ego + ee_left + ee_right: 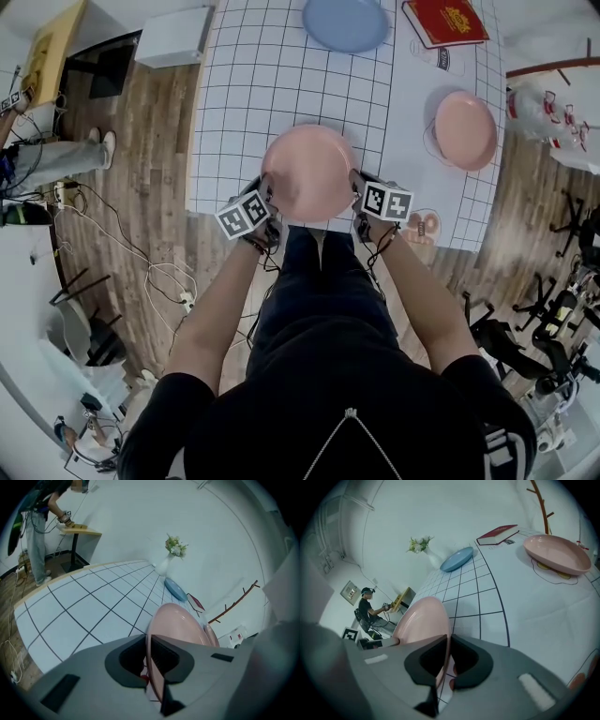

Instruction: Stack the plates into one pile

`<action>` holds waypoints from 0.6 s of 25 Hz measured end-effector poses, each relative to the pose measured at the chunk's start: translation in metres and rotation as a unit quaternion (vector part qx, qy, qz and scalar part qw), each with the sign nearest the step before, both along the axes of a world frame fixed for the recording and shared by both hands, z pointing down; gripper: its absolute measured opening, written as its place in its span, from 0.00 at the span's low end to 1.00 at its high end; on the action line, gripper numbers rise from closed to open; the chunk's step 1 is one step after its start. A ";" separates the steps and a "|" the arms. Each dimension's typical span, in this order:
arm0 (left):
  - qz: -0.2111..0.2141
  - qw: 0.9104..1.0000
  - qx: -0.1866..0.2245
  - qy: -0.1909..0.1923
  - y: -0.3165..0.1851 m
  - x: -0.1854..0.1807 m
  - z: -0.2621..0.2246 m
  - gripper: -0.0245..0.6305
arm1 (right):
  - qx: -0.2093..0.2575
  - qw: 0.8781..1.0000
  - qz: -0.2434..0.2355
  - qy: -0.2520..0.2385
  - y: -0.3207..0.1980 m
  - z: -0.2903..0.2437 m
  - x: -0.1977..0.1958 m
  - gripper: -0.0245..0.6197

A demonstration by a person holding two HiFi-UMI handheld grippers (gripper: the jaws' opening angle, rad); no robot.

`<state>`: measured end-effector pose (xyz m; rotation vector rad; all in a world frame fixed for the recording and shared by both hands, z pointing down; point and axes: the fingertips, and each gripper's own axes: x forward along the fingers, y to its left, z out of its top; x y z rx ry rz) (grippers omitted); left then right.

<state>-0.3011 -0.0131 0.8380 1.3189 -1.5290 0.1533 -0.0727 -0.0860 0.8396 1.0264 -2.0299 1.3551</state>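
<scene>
Left hand-held gripper (149, 656) and right hand-held gripper (447, 660) pinch glossy pink plate (309, 173), seemingly airborne.

The left tongs (148, 641) pinch the rim of a pink plate (180, 623) above the gridded table (84, 616).

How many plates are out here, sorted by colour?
Pink plates: 2, the held pink plate and the right-hand pink plate
Blue plates: 1, the blue plate
Total: 3 plates
</scene>
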 end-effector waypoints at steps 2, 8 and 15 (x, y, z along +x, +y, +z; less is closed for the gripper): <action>0.001 1.000 0.011 -0.009 -0.003 -0.001 -0.011 0.07 | 0.005 1.000 0.003 -0.008 -0.002 -0.010 0.000 0.07; 0.003 0.999 0.049 -0.023 -0.010 -0.001 -0.050 0.07 | 0.027 0.999 0.013 -0.027 -0.009 -0.045 0.001 0.07; 0.008 0.995 0.098 -0.020 -0.017 0.004 -0.102 0.06 | 0.065 0.997 0.010 -0.048 -0.016 -0.093 0.003 0.07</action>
